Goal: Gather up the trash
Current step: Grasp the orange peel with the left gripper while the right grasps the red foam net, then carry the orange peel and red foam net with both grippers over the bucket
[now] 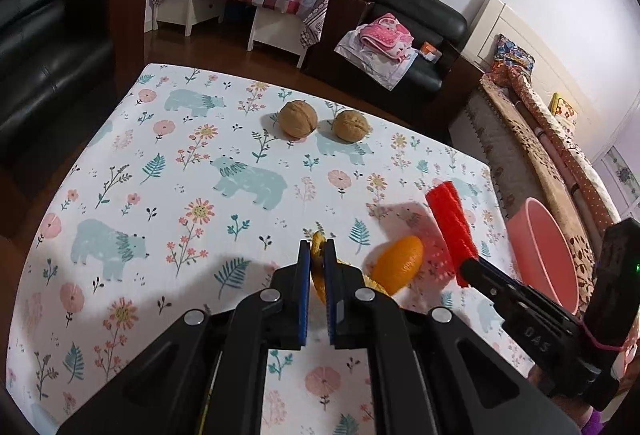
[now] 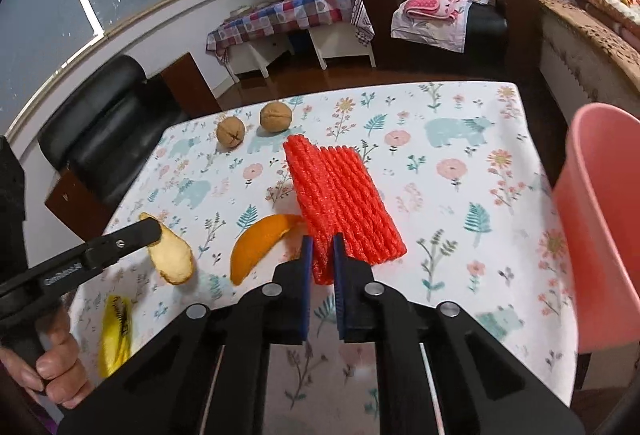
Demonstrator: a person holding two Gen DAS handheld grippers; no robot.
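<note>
Fingers [image 2: 321,241] of right gripper pinch red foam net [image 2: 344,195]; only its view reveals left fingers [image 1: 317,249] holding peel [image 2: 171,255]

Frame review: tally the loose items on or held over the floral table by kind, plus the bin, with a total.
Walnuts: 2
Peel pieces: 2, the orange peel lying on the cloth and the pale peel held in the left gripper
Red foam net: 1, held in the right gripper
Yellow wrapper: 1
Pink bin: 1
Total: 7
</note>
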